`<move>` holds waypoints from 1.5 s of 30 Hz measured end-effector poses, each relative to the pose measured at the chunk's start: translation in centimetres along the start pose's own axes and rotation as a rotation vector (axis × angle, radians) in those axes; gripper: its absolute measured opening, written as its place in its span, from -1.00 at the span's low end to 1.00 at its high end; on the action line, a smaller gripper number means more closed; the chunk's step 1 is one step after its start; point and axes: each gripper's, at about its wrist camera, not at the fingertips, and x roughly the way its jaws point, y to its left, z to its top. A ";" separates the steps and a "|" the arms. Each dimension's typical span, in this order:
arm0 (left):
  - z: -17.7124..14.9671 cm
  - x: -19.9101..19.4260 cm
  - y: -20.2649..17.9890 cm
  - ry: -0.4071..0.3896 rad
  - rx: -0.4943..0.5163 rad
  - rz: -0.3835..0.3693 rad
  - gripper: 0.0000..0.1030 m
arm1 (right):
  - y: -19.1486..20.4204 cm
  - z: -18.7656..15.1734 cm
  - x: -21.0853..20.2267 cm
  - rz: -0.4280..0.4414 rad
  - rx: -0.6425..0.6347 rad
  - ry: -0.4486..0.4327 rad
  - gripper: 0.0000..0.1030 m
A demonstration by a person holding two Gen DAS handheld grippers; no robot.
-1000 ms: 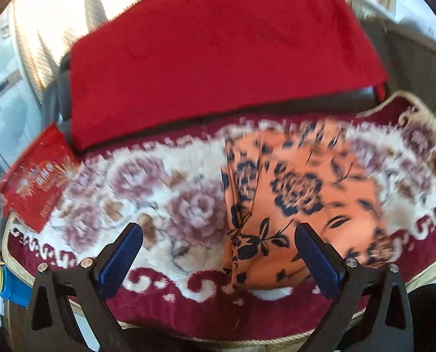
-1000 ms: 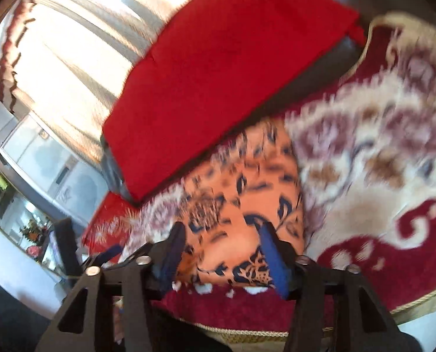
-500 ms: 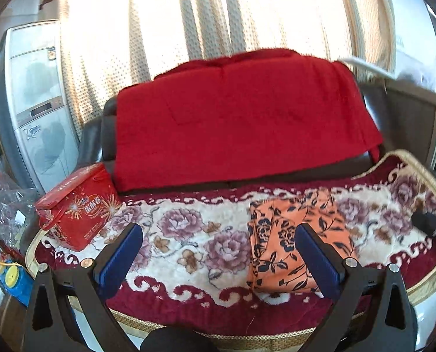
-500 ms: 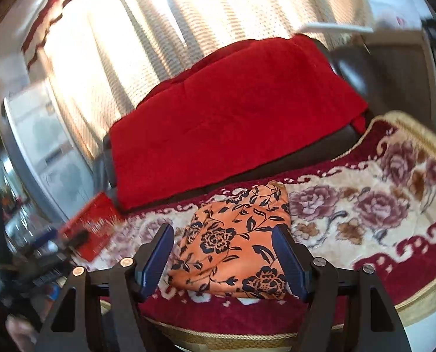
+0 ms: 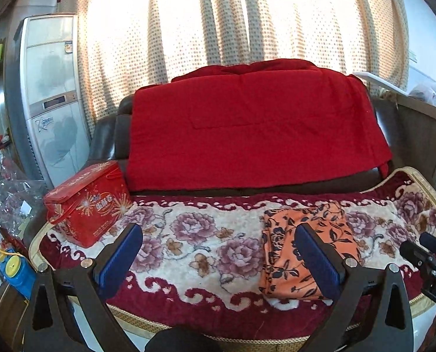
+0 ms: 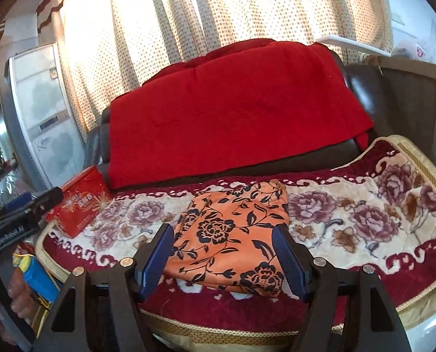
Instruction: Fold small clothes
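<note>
We've got the orange floral cloth (image 6: 232, 234) folded into a neat, flattish rectangle, thin smooth fabric with dark navy flowers and vines printed on it. It's lying on the plush seat cover (image 6: 350, 214), a thick fuzzy thing with cream middle, mauve roses, deep red scroll border and a woven gold trim along the front edge. In the left view the same cloth (image 5: 320, 234) sits over to the right side of the seat.

Behind it there's a red blanket (image 6: 232, 111) draped over the dark, shiny leather-looking sofa back, and dotted curtains (image 6: 218, 8) glowing with daylight. A red tin box (image 5: 89, 202) with firework print stands at the left end of the seat, well apart from the cloth.

Our right gripper (image 6: 226, 259) hangs above the front edge, angled down, blue ribbed pads spread apart with nothing between them. Our left gripper (image 5: 218, 261) is the same deal: pads wide apart, pinching nothing, pointing down at the seat. A hand (image 6: 15, 296) wraps the left gripper's handle at the bottom left of the right view
</note>
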 end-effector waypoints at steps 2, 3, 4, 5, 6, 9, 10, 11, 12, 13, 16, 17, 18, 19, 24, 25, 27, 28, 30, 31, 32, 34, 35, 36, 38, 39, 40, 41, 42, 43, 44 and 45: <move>-0.1 0.1 0.5 -0.003 -0.010 0.006 1.00 | 0.0 0.0 0.4 -0.007 0.003 0.014 0.41; -0.1 0.1 0.7 -0.003 -0.014 0.007 1.00 | 0.0 -0.1 0.5 -0.006 0.010 0.014 0.41; -0.2 0.1 0.9 0.001 -0.018 0.007 1.00 | 0.0 -0.1 0.5 -0.003 0.016 0.012 0.41; -0.3 0.2 1.1 0.007 -0.022 0.007 1.00 | 0.1 -0.1 0.4 -0.002 0.019 0.009 0.41; -0.4 0.2 1.3 0.010 -0.025 0.006 1.00 | 0.2 -0.1 0.4 -0.004 0.017 0.007 0.41; -0.6 0.3 1.7 0.019 -0.028 0.000 1.00 | 1.0 -0.2 0.1 -0.011 -0.003 -0.006 0.41; -0.6 0.2 1.7 0.021 -0.025 0.003 1.00 | 1.3 -0.2 0.0 -0.012 -0.014 -0.008 0.41; -0.7 0.2 1.8 0.022 -0.024 0.006 1.00 | 1.7 -0.2 0.0 -0.011 -0.024 -0.009 0.41; -0.7 0.1 1.9 0.023 -0.023 0.009 1.00 | 2.0 -0.2 -0.1 -0.010 -0.030 -0.011 0.41; -0.7 0.0 2.0 0.024 -0.024 0.013 1.00 | 2.3 -0.2 -0.2 -0.010 -0.037 -0.014 0.41; -0.7 -0.4 2.4 0.023 -0.028 0.020 1.00 | 3.0 -0.1 -0.8 -0.018 -0.047 -0.030 0.41; -0.7 -0.6 2.5 0.019 -0.028 0.023 1.00 | 3.1 0.0 -1.1 -0.018 -0.045 -0.040 0.41; -0.7 -0.9 2.6 0.013 -0.031 0.025 1.00 | 3.2 0.1 -1.5 -0.017 -0.042 -0.048 0.41; -0.6 -1.2 2.8 0.007 -0.032 0.024 1.00 | 3.2 0.2 -1.9 -0.017 -0.039 -0.058 0.41; 0.0 -3.1 3.5 -0.024 -0.049 0.017 1.00 | 3.5 0.9 -4.0 -0.030 -0.032 -0.107 0.41; 0.1 -3.5 3.7 -0.032 -0.051 0.020 1.00 | 3.7 1.1 -4.3 -0.033 -0.032 -0.115 0.41; 0.5 -4.2 3.9 -0.049 -0.055 0.024 1.00 | 4.0 1.4 -5.3 -0.036 -0.034 -0.136 0.41; 0.7 -4.7 4.0 -0.060 -0.059 0.024 1.00 | 4.1 1.6 -5.6 -0.035 -0.037 -0.143 0.41; 1.0 -5.5 4.3 -0.077 -0.064 0.023 1.00 | 4.6 1.9 -6.6 -0.035 -0.050 -0.162 0.41; 1.1 -5.9 4.4 -0.086 -0.066 0.021 1.00 | 4.8 2.0 -6.9 -0.035 -0.057 -0.170 0.42; 1.2 -6.2 4.4 -0.092 -0.067 0.022 1.00 | 5.2 2.1 -7.5 -0.034 -0.069 -0.183 0.44; 1.5 -6.9 4.5 -0.108 -0.066 0.022 1.00 | 5.8 2.2 -8.2 -0.036 -0.089 -0.197 0.46; 1.6 -7.2 4.6 -0.115 -0.066 0.022 1.00 | 6.1 2.2 -8.6 -0.036 -0.102 -0.206 0.46; 1.8 -7.5 4.7 -0.122 -0.068 0.024 1.00 | 6.4 2.3 -8.9 -0.036 -0.111 -0.214 0.46; 2.0 -7.9 4.9 -0.130 -0.071 0.022 1.00 | 6.8 2.3 -9.5 -0.032 -0.124 -0.226 0.46; 2.1 -8.1 4.9 -0.134 -0.071 0.021 1.00 | 6.9 2.4 -9.7 -0.028 -0.126 -0.228 0.46; 2.2 -8.3 5.0 -0.137 -0.071 0.020 1.00 | 7.1 2.5 -10.1 -0.024 -0.127 -0.233 0.46; 2.3 -8.4 5.0 -0.141 -0.071 0.020 1.00 | 7.1 2.5 -10.3 -0.023 -0.128 -0.238 0.46; 2.3 -8.6 5.1 -0.144 -0.071 0.020 1.00 | 7.2 2.6 -10.6 -0.022 -0.128 -0.246 0.46; 2.4 -8.8 5.1 -0.147 -0.071 0.020 1.00 | 7.2 2.7 -11.0 -0.022 -0.130 -0.252 0.46; 2.4 -8.9 5.2 -0.149 -0.071 0.020 1.00 | 7.3 2.8 -11.3 -0.022 -0.131 -0.257 0.46; 2.5 -9.1 5.2 -0.153 -0.072 0.020 1.00 | 7.3 2.9 -11.6 -0.023 -0.132 -0.260 0.47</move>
